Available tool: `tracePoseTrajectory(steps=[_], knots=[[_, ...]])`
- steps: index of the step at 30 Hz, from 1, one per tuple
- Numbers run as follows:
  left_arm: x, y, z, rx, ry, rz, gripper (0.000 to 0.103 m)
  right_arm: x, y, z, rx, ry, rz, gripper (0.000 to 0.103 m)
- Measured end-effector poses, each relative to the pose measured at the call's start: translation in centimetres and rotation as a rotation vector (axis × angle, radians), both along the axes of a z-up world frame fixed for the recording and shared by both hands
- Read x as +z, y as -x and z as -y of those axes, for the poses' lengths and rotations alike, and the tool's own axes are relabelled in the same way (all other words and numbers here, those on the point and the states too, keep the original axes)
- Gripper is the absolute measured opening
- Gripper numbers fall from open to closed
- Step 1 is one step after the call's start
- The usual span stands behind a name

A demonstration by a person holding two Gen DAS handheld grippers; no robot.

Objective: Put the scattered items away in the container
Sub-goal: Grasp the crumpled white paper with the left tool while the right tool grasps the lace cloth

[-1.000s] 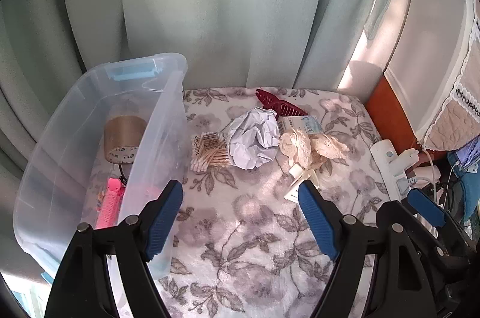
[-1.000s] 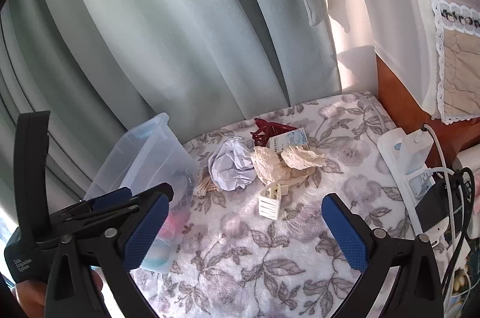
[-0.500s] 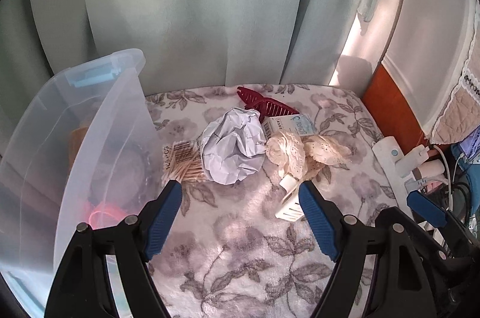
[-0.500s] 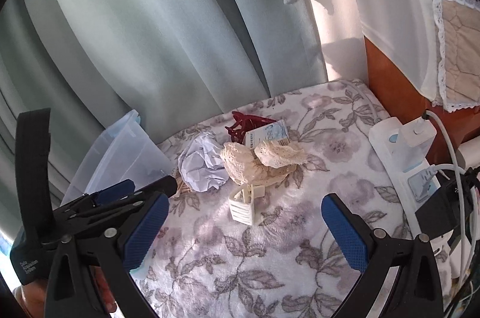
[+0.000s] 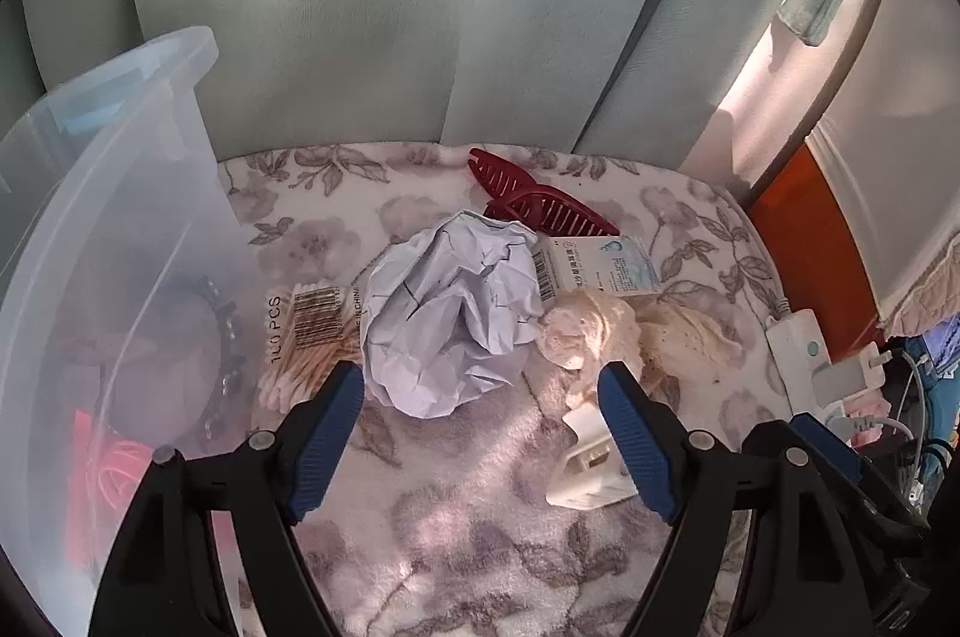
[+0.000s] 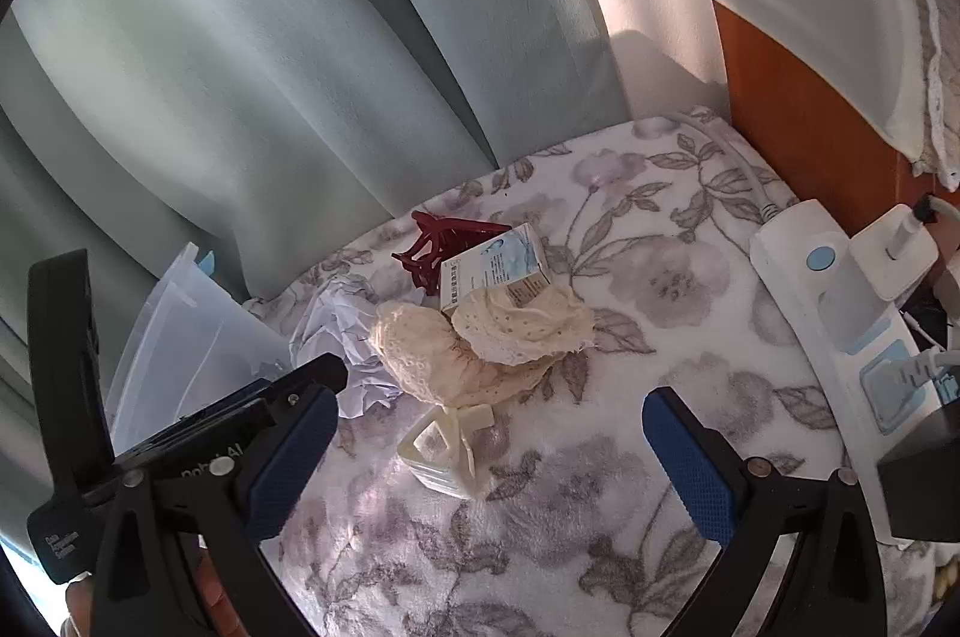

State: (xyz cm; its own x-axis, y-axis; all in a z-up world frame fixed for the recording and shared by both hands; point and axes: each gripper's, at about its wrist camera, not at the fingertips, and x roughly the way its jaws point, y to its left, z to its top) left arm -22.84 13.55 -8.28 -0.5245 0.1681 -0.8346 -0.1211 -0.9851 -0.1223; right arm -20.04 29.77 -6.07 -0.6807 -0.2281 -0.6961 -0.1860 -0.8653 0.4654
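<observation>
- The container (image 5: 120, 241) stands at the left edge of the floral cover (image 5: 456, 517).
- Just right of it lies a cotton swab pack (image 5: 306, 337), touching the crumpled paper (image 5: 450, 313).
- Behind the paper: hair claw (image 5: 534, 199) and small box (image 5: 600, 265) (side by side).
- A lace cloth (image 6: 480, 343) lies before the box, a power strip (image 6: 840, 301) far right.

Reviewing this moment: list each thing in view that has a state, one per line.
left gripper: open, empty
right gripper: open, empty
clear bin: lid off, items inside
paper: crumpled, on blanket
red hair claw: on blanket
small box: lying flat
power strip: plugs inserted
</observation>
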Motion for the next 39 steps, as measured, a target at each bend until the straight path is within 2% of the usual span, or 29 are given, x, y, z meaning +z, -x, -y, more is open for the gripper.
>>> tracePoseTrajectory(steps=[10, 16, 19, 22, 24, 27, 33, 39], knots=[[-2.5, 3.3, 0.1, 0.049, 0.019, 0.013, 0.081, -2.7, 3.6, -0.1, -0.009, 0.044, 0.023, 0.097], [-3.9, 4.6, 0.2, 0.054, -0.060, 0.038, 0.081, -4.4, 5.3, -0.9, -0.058, 0.109, 0.043, 0.087], [-4.3, 5.1, -0.1, 0.042, -0.073, 0.033, 0.081, -5.3, 5.6, -1.3, -0.090, 0.169, 0.046, 0.082], [-4.6, 5.3, -0.4, 0.038, -0.075, 0.025, 0.080, -5.9, 5.9, -1.7, -0.105, 0.216, 0.048, 0.069], [-4.6, 5.3, -0.6, 0.034, -0.084, 0.021, 0.077, -6.0, 5.9, -1.7, -0.118, 0.206, 0.051, 0.044], [-4.5, 5.1, -0.8, 0.022, -0.080, 0.009, 0.069, -5.7, 5.4, -2.0, -0.145, 0.199, 0.043, 0.033], [-4.3, 4.5, -1.0, 0.024, -0.074, 0.015, 0.059, -4.8, 4.3, -2.0, -0.145, 0.196, 0.031, 0.026], [-3.3, 3.5, -1.2, 0.038, -0.032, 0.028, 0.055, -3.5, 2.7, -2.3, -0.159, 0.215, 0.027, 0.026]])
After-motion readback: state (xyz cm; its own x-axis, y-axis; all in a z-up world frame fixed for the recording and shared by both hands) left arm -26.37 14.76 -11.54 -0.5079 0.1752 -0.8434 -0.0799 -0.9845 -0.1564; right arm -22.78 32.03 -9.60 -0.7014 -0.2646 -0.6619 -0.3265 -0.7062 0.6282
